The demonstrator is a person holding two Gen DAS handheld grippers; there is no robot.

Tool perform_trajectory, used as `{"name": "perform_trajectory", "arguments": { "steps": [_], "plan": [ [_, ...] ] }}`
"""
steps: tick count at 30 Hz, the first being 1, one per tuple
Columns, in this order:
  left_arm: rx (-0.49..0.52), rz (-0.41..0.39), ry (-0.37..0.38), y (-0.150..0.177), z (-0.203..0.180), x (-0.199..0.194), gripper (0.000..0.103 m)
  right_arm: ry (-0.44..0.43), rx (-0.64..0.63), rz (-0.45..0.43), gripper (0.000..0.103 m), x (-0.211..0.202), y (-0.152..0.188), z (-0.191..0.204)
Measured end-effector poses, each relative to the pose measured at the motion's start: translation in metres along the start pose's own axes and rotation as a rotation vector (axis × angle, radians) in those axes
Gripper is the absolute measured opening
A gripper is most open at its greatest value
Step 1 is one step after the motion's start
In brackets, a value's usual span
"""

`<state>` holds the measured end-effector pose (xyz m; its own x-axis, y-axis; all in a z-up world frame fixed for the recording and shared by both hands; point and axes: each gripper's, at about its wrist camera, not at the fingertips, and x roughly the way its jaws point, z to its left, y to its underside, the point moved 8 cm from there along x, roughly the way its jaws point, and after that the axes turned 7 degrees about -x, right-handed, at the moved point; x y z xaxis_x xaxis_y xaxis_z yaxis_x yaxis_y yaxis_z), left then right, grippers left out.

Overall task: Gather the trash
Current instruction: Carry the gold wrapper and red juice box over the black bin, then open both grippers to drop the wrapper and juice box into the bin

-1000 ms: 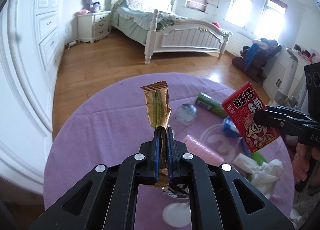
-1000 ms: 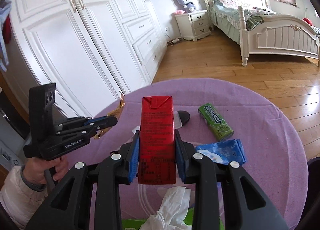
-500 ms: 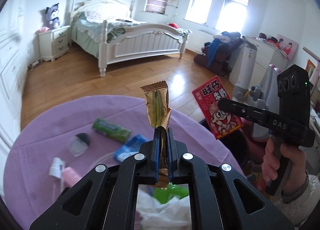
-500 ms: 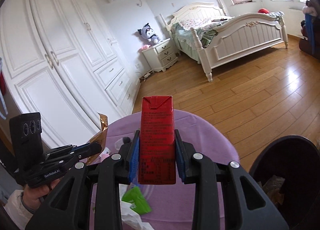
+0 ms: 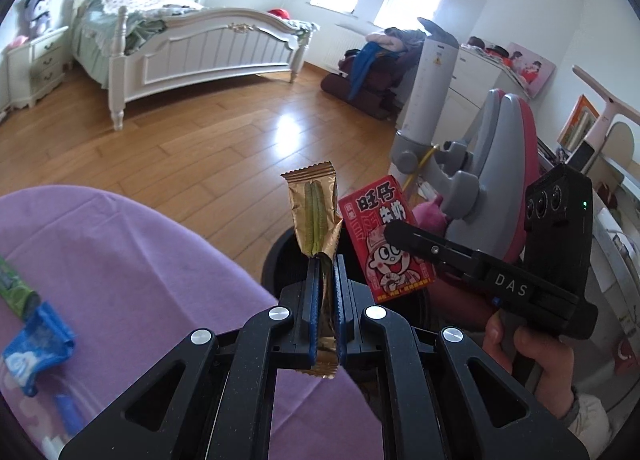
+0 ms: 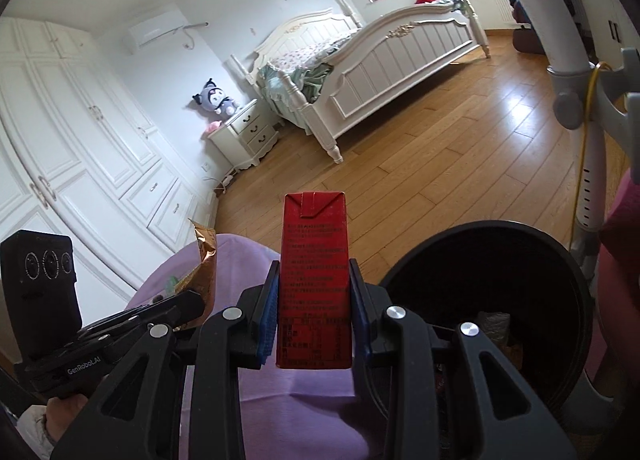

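Now the left gripper (image 5: 324,280) pinches a gold wrapper (image 5: 314,216), the right gripper (image 6: 314,300) clamps a red carton (image 6: 314,280); the black bin (image 6: 560,260) sits half-hidden behind them.

Both grippers are matte black plastic w/ blue pads on the inner side of the fingers and round silver screws on the link arms. The right gripper (image 5: 404,244), at 3 o'clock in the left view, has white letters "DAS" and a black camera block w/ 3 lenses and a small green light. The left gripper (image 6: 196,302), at 8 o'clock in the right view, has "GenRobot.AI" in white. Sleeve cuffs are whitish.
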<state>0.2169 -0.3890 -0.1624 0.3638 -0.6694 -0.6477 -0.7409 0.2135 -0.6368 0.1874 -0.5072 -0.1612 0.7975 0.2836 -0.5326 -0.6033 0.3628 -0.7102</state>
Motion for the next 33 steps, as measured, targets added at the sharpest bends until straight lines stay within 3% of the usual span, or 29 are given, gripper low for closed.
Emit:
{"name": "perform_trajectory", "arguments": {
  "steps": [8,17,19,21,23,26,27,29,33],
  "plan": [
    [0.01,0.066,0.028,0.004,-0.024,0.054,0.008,0.024,0.08,0.008,0.031,0.001,0.012,-0.042],
    [0.027,0.121,0.034,0.012,-0.036,0.081,0.008,0.032,0.125,0.02,0.032,-0.009,0.027,-0.074],
    [0.041,0.128,0.02,0.012,-0.039,0.083,0.015,0.04,0.142,0.022,0.035,-0.011,0.029,-0.076],
    [0.05,0.113,0.0,0.01,-0.041,0.081,0.046,0.048,0.164,0.026,0.036,-0.013,0.031,-0.083],
    [0.06,0.082,-0.021,0.007,-0.042,0.075,0.063,0.062,0.184,0.01,0.058,-0.019,0.031,-0.086],
    [0.073,0.072,-0.034,0.006,-0.042,0.064,0.068,0.067,0.202,-0.02,0.074,-0.027,0.028,-0.085],
    [0.075,0.063,-0.042,0.004,-0.041,0.059,0.075,0.069,0.201,-0.021,0.074,-0.029,0.028,-0.083],
    [0.081,0.029,-0.065,0.002,-0.038,0.044,0.08,0.062,0.194,-0.016,0.074,-0.029,0.028,-0.076],
    [0.071,-0.013,-0.096,0.001,-0.026,0.01,0.084,0.042,0.155,0.001,0.074,-0.025,0.026,-0.054]
  ]
}}
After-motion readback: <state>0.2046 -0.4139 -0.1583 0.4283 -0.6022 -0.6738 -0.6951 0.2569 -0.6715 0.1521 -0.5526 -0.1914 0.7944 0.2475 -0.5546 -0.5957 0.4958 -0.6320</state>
